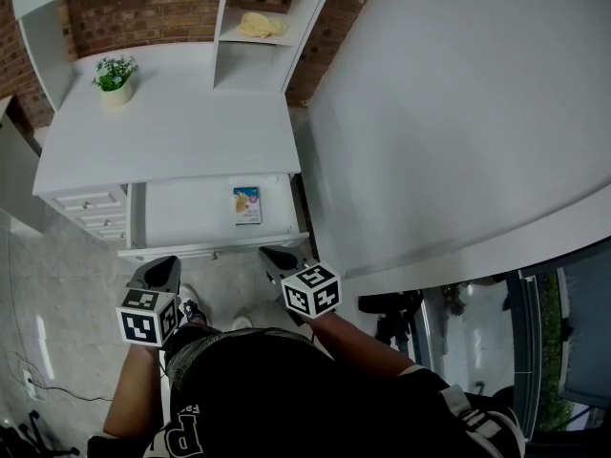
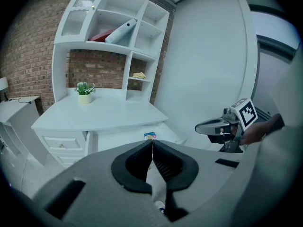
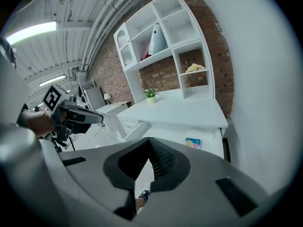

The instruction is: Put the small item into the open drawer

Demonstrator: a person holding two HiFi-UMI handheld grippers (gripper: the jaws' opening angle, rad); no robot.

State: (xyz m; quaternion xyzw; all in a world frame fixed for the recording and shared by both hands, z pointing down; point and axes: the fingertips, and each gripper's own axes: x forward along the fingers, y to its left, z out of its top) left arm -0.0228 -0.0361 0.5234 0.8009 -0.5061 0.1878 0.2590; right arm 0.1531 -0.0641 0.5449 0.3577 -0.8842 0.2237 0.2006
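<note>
A small blue and yellow packet lies flat inside the open white drawer under the desk; it also shows as the packet and the packet in the two gripper views. My left gripper and right gripper hover side by side just in front of the drawer's front edge, above the floor. Both are shut with nothing between their jaws. In the left gripper view the left gripper points at the drawer; the right gripper does the same in its own view.
A white desk top carries a potted plant. The shelf unit at the back holds a yellow cloth. Small closed drawers sit left of the open one. A white wall runs along the right.
</note>
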